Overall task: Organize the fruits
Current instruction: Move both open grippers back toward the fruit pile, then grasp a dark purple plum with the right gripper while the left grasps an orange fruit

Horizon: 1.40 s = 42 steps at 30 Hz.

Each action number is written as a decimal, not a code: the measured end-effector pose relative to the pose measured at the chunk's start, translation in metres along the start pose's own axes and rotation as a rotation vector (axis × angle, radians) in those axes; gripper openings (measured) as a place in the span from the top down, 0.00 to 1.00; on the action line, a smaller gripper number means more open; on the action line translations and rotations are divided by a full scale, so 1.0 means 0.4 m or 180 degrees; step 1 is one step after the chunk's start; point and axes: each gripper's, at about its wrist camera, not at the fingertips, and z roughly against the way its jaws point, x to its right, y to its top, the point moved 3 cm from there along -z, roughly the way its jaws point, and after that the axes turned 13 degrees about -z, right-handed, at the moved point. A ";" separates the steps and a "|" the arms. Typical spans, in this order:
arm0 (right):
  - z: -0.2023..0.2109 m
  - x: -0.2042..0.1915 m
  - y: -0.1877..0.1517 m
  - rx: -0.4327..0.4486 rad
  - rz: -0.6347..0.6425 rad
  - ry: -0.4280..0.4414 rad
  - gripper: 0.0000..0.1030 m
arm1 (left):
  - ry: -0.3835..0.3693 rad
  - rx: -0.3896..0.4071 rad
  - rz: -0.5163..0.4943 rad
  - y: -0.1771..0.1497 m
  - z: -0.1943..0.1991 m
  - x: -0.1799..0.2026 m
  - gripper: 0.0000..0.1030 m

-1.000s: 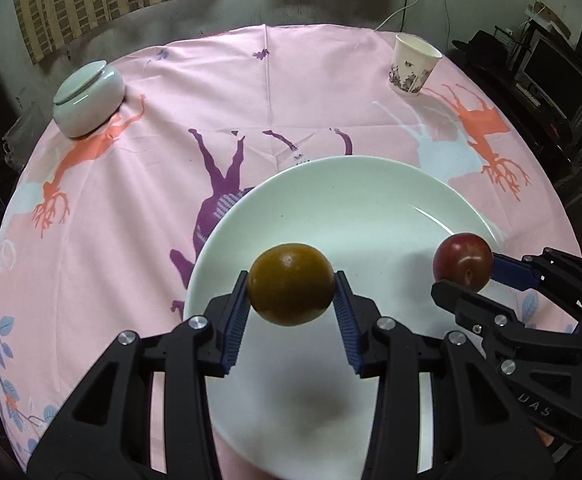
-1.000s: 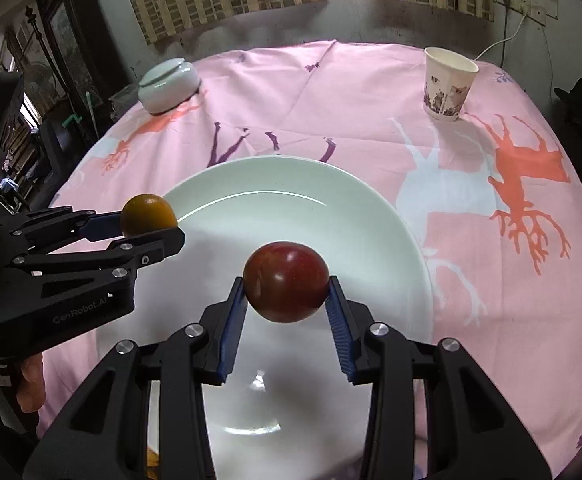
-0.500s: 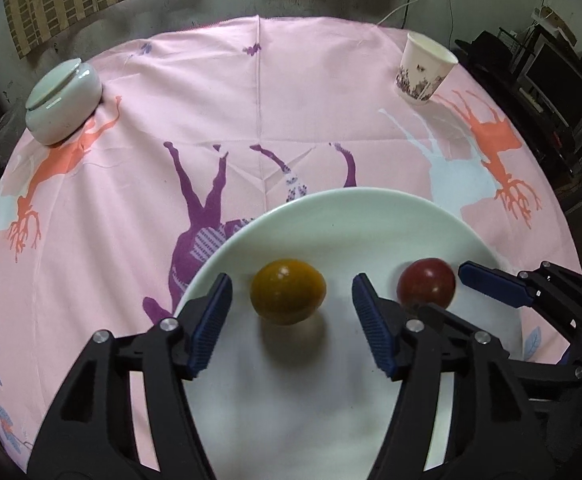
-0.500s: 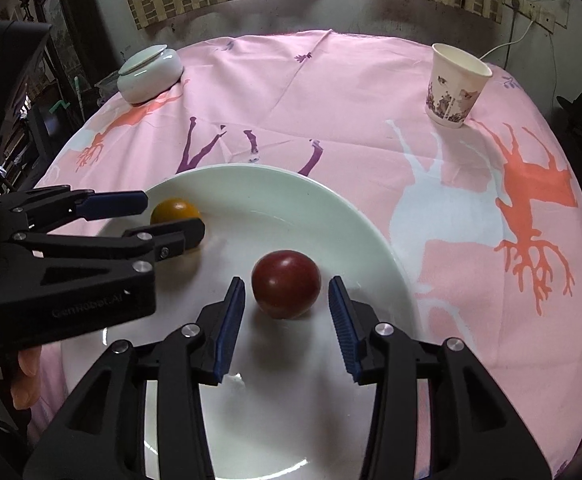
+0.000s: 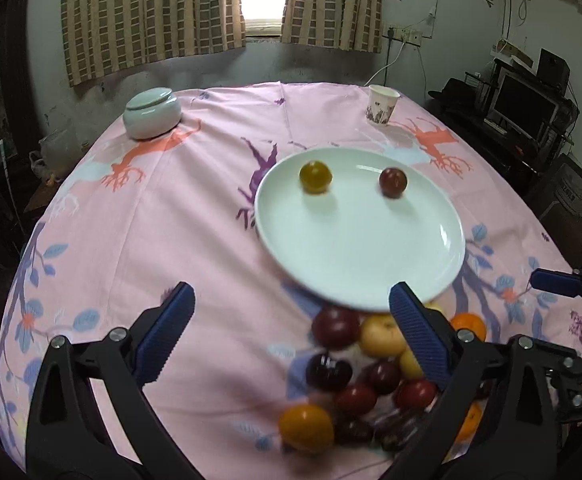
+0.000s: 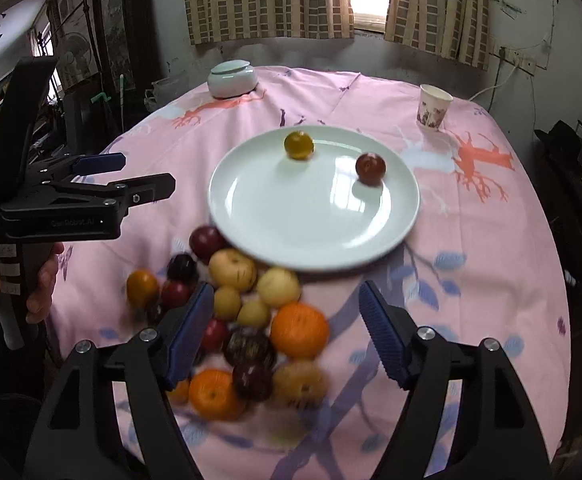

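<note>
A white plate (image 5: 371,264) (image 6: 283,232) lies on the pink cloth. On it rest a yellow-brown fruit (image 5: 315,176) (image 6: 298,145) and a dark red fruit (image 5: 392,182) (image 6: 370,168), apart from each other. A pile of several loose fruits, red, yellow and orange (image 5: 355,380) (image 6: 251,320), lies on the cloth at the plate's near edge. My left gripper (image 5: 291,340) is open and empty, drawn back above the pile; it also shows in the right wrist view (image 6: 131,176). My right gripper (image 6: 287,332) is open and empty above the pile.
A pale green lidded bowl (image 5: 152,112) (image 6: 232,79) stands at the far left of the table. A paper cup (image 5: 382,103) (image 6: 434,107) stands at the far right. Curtains and a wall lie behind; a desk with monitors (image 5: 527,108) stands to the right.
Both grippers let go of their fruits onto the plate, opened wider and pulled back and up. The pile of loose fruits has come into view.
</note>
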 end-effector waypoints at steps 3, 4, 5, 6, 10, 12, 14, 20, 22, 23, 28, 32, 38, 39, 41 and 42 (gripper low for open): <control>0.035 -0.011 -0.101 0.0006 -0.0130 0.0141 0.27 | 0.0063 -0.0039 0.0098 -0.111 0.023 0.002 0.03; 0.043 -0.012 -0.126 -0.0008 -0.0157 0.0196 0.27 | 0.0081 -0.0067 0.0108 -0.139 0.028 0.004 0.03; 0.048 -0.011 -0.143 -0.0026 -0.0183 0.0233 0.27 | 0.0095 -0.0114 0.0091 -0.162 0.031 0.005 0.03; 0.049 -0.009 -0.155 -0.0039 -0.0214 0.0259 0.27 | 0.0116 -0.0157 0.0068 -0.178 0.032 0.006 0.03; 0.047 0.012 -0.159 0.0057 -0.0410 0.0317 0.32 | 0.0153 -0.0236 0.0068 -0.216 0.040 0.000 0.03; 0.045 0.011 -0.157 0.0073 -0.0421 0.0360 0.52 | 0.0137 -0.0249 0.0082 -0.229 0.047 -0.002 0.03; 0.032 0.005 -0.157 0.0037 -0.0408 0.0355 0.55 | 0.0133 -0.0250 0.0087 -0.238 0.054 -0.001 0.03; -0.022 -0.014 -0.158 -0.0055 -0.0273 0.0089 0.63 | 0.0122 -0.0253 0.0077 -0.253 0.067 0.004 0.03; -0.050 -0.009 -0.158 -0.0170 -0.0340 0.0099 0.66 | 0.0113 -0.0256 0.0077 -0.254 0.066 0.005 0.03; -0.058 -0.006 -0.154 -0.0162 -0.0377 0.0111 0.66 | 0.0109 -0.0260 0.0075 -0.256 0.066 0.006 0.03; -0.088 -0.007 -0.132 -0.0194 -0.0423 0.0024 0.71 | 0.0063 -0.0264 0.0091 -0.260 0.066 0.004 0.03; -0.054 -0.012 -0.142 -0.0165 -0.0422 0.0040 0.72 | 0.0048 -0.0273 0.0035 -0.262 0.063 0.005 0.03; 0.000 -0.007 -0.153 -0.0064 -0.0483 0.0103 0.72 | 0.0079 -0.0352 0.0001 -0.250 0.005 0.010 0.03; 0.000 -0.006 -0.155 -0.0077 -0.0496 0.0126 0.71 | 0.0125 -0.0379 0.0009 -0.248 -0.008 0.007 0.03; -0.002 -0.009 -0.160 -0.0113 -0.0513 0.0179 0.72 | 0.0087 -0.0393 0.0043 -0.244 -0.022 0.003 0.02; -0.004 -0.009 -0.160 -0.0130 -0.0519 0.0205 0.71 | 0.0081 -0.0391 0.0053 -0.241 -0.024 0.001 0.02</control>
